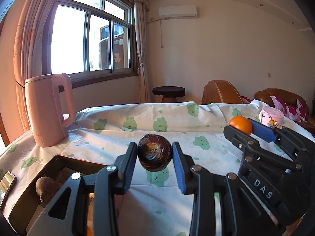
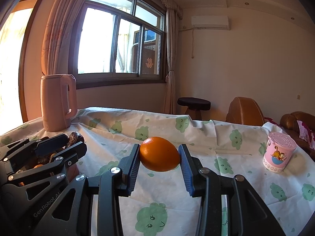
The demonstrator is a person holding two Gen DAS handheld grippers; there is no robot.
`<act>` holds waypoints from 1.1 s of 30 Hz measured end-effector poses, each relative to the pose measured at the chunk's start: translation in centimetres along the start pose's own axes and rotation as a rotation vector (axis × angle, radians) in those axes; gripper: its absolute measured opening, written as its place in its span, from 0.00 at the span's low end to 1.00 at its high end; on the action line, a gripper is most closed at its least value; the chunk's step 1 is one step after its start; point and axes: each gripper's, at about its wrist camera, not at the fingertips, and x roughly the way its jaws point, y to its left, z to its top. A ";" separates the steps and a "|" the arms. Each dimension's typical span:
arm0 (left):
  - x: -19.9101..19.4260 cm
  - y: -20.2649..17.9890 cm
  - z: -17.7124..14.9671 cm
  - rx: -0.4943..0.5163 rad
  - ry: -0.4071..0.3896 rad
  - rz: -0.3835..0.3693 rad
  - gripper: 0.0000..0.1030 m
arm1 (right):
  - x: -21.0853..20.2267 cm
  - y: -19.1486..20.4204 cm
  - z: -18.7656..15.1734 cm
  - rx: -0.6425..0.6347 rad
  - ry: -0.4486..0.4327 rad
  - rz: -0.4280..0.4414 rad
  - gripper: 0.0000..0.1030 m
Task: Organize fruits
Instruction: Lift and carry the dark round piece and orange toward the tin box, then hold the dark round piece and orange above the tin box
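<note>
My left gripper (image 1: 154, 153) is shut on a dark brown wrinkled fruit (image 1: 154, 152), held above the cloth-covered table (image 1: 118, 135). Below it at the left lies a dark tray (image 1: 55, 161) with a brown round fruit (image 1: 46, 186) inside. My right gripper (image 2: 159, 154) is shut on an orange (image 2: 159, 154), also lifted over the table. In the left wrist view the right gripper (image 1: 241, 127) shows at the right with the orange (image 1: 240, 123). In the right wrist view the left gripper (image 2: 73, 139) shows at the left with the dark fruit (image 2: 73, 136).
A pink kettle (image 1: 47, 110) stands at the table's far left. A pink lidded cup (image 2: 278, 154) with a cartoon print sits at the right. A phone (image 1: 6, 184) lies left of the tray. Beyond the table are a dark stool (image 1: 168, 92) and brown sofas (image 1: 222, 92).
</note>
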 end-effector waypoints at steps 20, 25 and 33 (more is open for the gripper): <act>-5.6 5.9 -0.7 -0.081 -0.011 0.011 0.37 | -2.0 5.0 0.2 -0.010 0.048 0.203 0.40; -6.8 7.1 -1.0 -0.079 -0.012 0.039 0.37 | -2.9 6.7 0.7 -0.025 0.038 0.244 0.40; -8.2 8.8 -1.6 -0.063 0.000 0.073 0.37 | -3.3 9.0 1.6 -0.046 0.035 0.289 0.40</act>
